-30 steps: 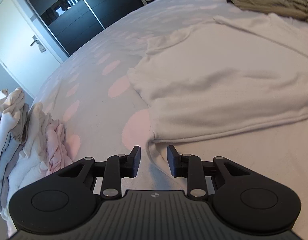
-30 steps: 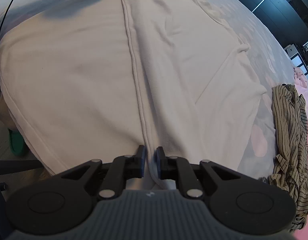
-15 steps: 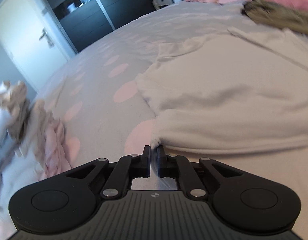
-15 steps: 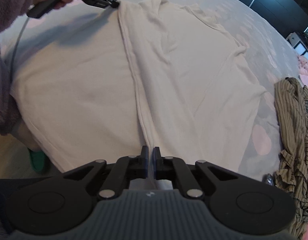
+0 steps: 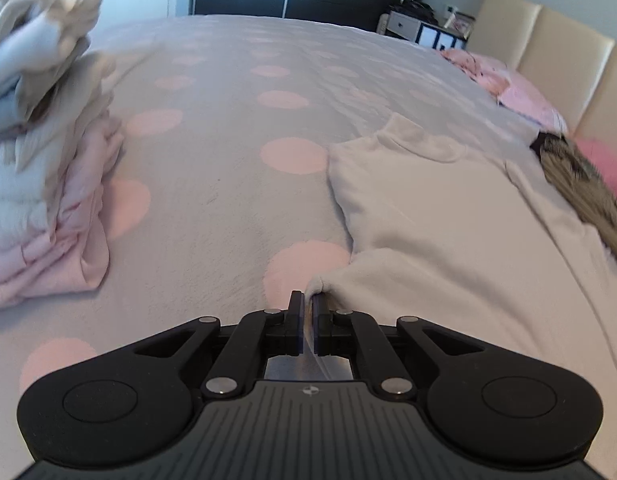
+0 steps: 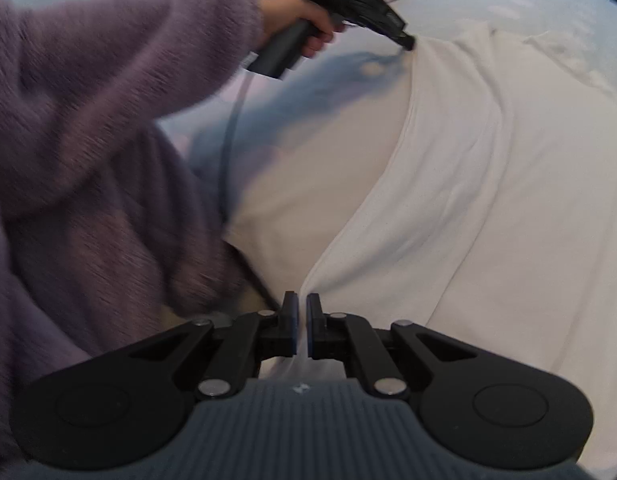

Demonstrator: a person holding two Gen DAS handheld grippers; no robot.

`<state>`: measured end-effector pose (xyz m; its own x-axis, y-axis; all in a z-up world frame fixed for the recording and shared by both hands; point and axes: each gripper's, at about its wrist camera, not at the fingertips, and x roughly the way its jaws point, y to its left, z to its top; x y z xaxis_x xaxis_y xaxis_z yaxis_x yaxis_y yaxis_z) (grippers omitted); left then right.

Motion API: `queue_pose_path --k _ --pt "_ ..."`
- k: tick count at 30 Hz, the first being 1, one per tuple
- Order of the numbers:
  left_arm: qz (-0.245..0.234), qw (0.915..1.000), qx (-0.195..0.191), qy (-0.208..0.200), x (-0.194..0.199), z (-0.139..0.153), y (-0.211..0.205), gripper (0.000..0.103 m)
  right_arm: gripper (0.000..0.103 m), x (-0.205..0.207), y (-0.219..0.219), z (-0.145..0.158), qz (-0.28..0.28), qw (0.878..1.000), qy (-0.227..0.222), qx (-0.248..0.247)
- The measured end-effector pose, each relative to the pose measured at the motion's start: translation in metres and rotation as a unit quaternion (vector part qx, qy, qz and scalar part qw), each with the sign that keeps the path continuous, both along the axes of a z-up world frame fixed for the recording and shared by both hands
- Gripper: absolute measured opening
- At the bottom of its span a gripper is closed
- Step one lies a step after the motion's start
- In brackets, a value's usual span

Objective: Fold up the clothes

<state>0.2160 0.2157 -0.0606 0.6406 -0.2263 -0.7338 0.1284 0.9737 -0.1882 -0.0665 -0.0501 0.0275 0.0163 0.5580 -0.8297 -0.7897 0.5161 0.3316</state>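
While the white sweater [image 5: 448, 216] lies spread across the bed [image 5: 228, 184], left tongs [image 5: 307, 312] and right tongs [image 6: 302, 312] each pinch its edge, lifting a fold.

Both the left hand-held gripper [image 5: 304, 322] and the right hand-held gripper [image 6: 302, 326] now pinch the white shirt [image 6: 488, 200], whose edge is lifted off the bed [image 5: 228, 200].

bare bedspread [image 5: 228, 184] middle, clothes pile [image 5: 44, 168] blocking left
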Motion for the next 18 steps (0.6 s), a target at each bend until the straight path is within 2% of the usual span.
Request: queue_pose_path --k 3,6,9,11,13,18 --pt "0.009 0.9991 -0.042 0.003 0.002 -0.003 0.014 0.002 0.005 -0.001 0.015 0.001 0.002 0.998 0.043 0.040" --pt "0.018 0.9964 -0.082 0.007 0.006 -0.006 0.026 0.002 0.005 -0.003 0.031 -0.002 0.008 0.998 0.051 0.043" --pt "0.036 0.9919 -0.121 0.012 0.010 -0.011 0.038 0.002 0.005 -0.004 0.046 -0.009 0.011 0.995 0.078 0.057" --pt "0.042 0.9893 -0.139 0.015 0.012 -0.013 0.043 0.002 0.005 -0.009 0.059 -0.011 0.022 0.996 0.075 0.053" --pt "0.044 0.9881 -0.146 0.017 0.013 -0.016 0.044 0.002 0.005 -0.011 0.070 -0.016 0.025 0.996 0.070 0.042" --pt "0.045 0.9868 -0.155 0.020 0.013 -0.022 0.047 0.002 0.005 -0.011 0.087 -0.033 0.018 0.995 0.092 0.044"
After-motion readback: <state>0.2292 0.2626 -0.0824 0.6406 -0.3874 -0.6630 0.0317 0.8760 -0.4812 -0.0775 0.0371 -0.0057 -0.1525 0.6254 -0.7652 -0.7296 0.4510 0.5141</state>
